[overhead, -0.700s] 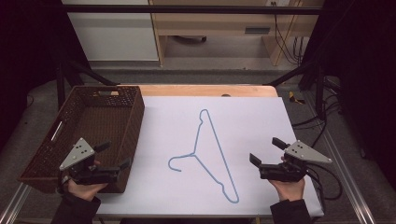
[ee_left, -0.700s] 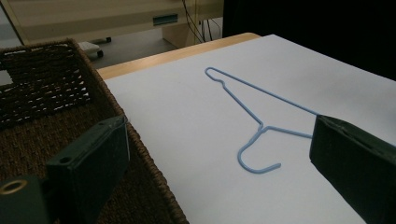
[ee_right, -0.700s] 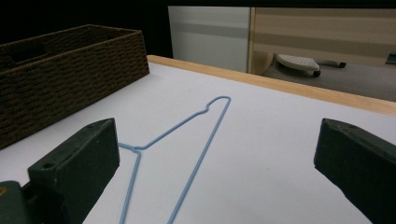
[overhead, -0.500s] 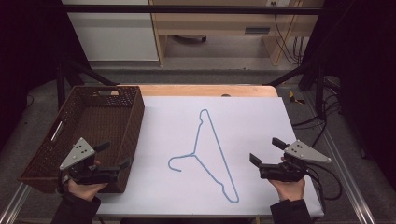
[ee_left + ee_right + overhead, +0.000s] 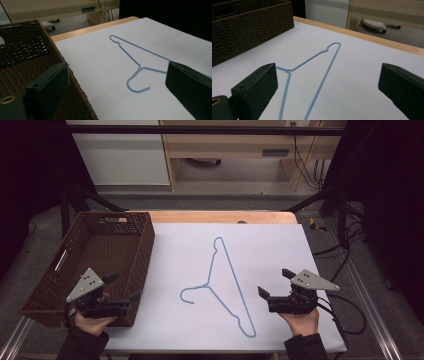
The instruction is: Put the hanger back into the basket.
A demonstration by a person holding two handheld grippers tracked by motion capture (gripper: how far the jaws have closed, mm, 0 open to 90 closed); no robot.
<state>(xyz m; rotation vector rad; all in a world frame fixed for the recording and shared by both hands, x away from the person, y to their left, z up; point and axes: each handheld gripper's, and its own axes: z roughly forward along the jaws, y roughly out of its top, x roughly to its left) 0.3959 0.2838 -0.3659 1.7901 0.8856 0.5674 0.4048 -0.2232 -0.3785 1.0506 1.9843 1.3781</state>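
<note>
A light blue wire hanger lies flat in the middle of the white sheet, hook pointing left towards the basket. My left gripper is held at the basket's near right corner, left of the hook, open with nothing between its jaws. My right gripper hovers to the right of the hanger's long side, also open with nothing in it. In the left gripper view the hanger lies ahead between the wide-apart jaws of the left gripper. In the right gripper view the hanger runs between the spread jaws of the right gripper.
A dark brown wicker basket stands along the table's left side, seemingly with nothing in it; its wall is right beside the left gripper. A wooden table edge runs along the back. Cables trail off the right side.
</note>
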